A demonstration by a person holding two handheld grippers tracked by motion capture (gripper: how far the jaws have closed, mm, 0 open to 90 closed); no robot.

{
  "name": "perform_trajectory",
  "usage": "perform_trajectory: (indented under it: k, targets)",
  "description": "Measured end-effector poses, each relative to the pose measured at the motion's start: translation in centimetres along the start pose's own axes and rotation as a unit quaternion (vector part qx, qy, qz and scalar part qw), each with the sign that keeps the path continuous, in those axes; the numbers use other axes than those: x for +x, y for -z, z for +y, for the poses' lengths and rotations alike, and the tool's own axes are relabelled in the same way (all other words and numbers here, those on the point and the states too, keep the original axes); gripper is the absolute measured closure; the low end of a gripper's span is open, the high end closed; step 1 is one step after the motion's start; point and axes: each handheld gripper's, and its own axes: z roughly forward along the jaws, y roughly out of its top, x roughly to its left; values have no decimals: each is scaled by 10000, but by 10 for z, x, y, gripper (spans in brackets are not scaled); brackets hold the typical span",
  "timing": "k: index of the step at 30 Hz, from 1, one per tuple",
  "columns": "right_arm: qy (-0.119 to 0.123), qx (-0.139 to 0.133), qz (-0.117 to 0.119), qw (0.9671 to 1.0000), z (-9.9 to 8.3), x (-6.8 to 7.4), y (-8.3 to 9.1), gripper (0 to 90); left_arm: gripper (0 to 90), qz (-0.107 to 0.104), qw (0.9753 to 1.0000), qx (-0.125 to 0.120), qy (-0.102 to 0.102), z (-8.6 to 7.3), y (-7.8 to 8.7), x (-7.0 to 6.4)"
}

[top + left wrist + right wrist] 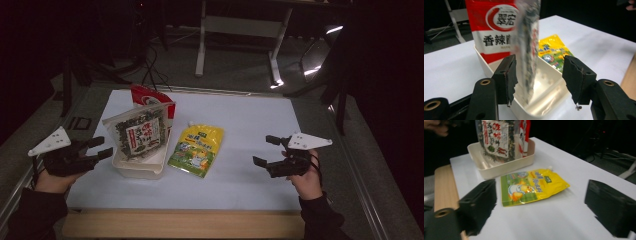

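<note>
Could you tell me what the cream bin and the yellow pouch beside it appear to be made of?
The cream bin looks like moulded plastic with a smooth, slightly glossy finish: its walls are thin and even, with rounded corners and a soft sheen inside. The yellow pouch appears to be flexible printed plastic film, perhaps laminated: it lies flat and soft, shows glossy highlights, and has a small white spout at one corner.

Right gripper (544, 212) fingers wide apart; yellow pouch (534, 186) flat beyond; cream tray (499, 166) holding packets.
</note>
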Motion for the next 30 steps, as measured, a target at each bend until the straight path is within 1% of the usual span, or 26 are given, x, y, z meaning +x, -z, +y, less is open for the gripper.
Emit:
perform_trajectory:
  k: [2, 3, 4, 5, 6, 7, 8, 9, 10, 11, 12, 13, 14, 15, 16, 17, 18, 19, 20, 21, 22, 23, 26, 28, 29, 30]
  targets:
    - [-69, 4, -9, 10000, 0, 0, -1, 99, 457, -88, 10000, 23, 1, -5, 3, -7]
    - [-69, 4, -9, 10000, 0, 0, -1, 99, 455, -88, 10000, 23, 1, -5, 3, -7]
    - [-93, 5, -93, 9999, 0, 1, -1, 99, 455, -199, 9998, 80, 10, -11, 3, -16]
    - [-71, 41, -113, 9999, -1, 2, -3, 99, 423, -238, 9997, 103, -13, -13, 3, -21]
    - [-26, 26, -160, 9999, -1, 3, -4, 108, 414, -279, 9996, 105, -20, -15, 2, -25]
    - [0, 49, -129, 9999, -1, 3, -5, 129, 400, -353, 9993, 104, -30, -16, 1, -30]
    - [10, 56, -116, 9999, -1, 4, -6, 131, 399, -374, 9992, 109, -74, -17, -1, -34]
    - [10, 56, -116, 9999, -1, 4, -6, 131, 373, -374, 9992, 109, -74, -17, -1, -34]
    - [34, 84, -127, 9999, -1, 4, -7, 131, 373, -521, 9985, 116, -91, -17, -4, -41]
    - [90, 137, -114, 9998, -2, 6, -11, 132, 316, -544, 9983, 135, -140, -16, -6, -45]
    - [104, 142, -100, 9998, -2, 7, -13, 135, 277, -554, 9982, 97, -187, -14, -8, -49]
    - [117, 162, -74, 9998, -2, 8, -15, 137, 257, -646, 9977, 70, -188, -13, -10, -52]
    - [137, 180, -74, 9997, -2, 9, -17, 137, 212, -782, 9967, 71, -226, -12, -12, -55]
    - [137, 180, -74, 9997, -2, 9, -17, 137, 143, -782, 9967, 71, -226, -12, -12, -55]
    - [156, 187, -58, 9997, -2, 9, -18, 138, 143, -817, 9963, 109, -251, -10, -19, -62]
    - [170, 236, -32, 9996, -3, 10, -22, 144, 124, -857, 9960, 62, -253, -9, -22, -65]
    - [194, 254, -23, 9995, -4, 11, -24, 146, 79, -901, 9956, 46, -263, -8, -25, -69]
    - [200, 280, 16, 9994, -4, 11, -27, 147, 56, -940, 9952, 61, -271, -7, -29, -73]
    - [211, 297, 21, 9993, -5, 12, -29, 148, 43, -925, 9953, 69, -289, -7, -33, -77]
    - [211, 297, 21, 9993, -5, 12, -29, 148, 38, -925, 9953, 69, -289, -7, -33, -77]
    - [226, 322, 37, 9992, -6, 13, -30, 149, 38, -976, 9947, 98, -297, -7, -41, -83]
    - [253, 326, 51, 9991, -7, 13, -33, 150, 25, -1008, 9944, 84, -296, -8, -43, -86]
    - [249, 353, 76, 9990, -8, 14, -37, 152, 25, -1167, 9926, 137, -304, -10, -54, -93]
    - [241, 389, 102, 9989, -9, 15, -40, 152, 25, -1140, 9929, 103, -311, -11, -60, -96]
    - [253, 391, 95, 9989, -10, 15, -41, 152, 25, -1177, 9926, 94, -272, -12, -64, -97]
    - [260, 409, 111, 9988, -10, 15, -43, 152, 25, -1172, 9927, 100, -261, -12, -67, -98]
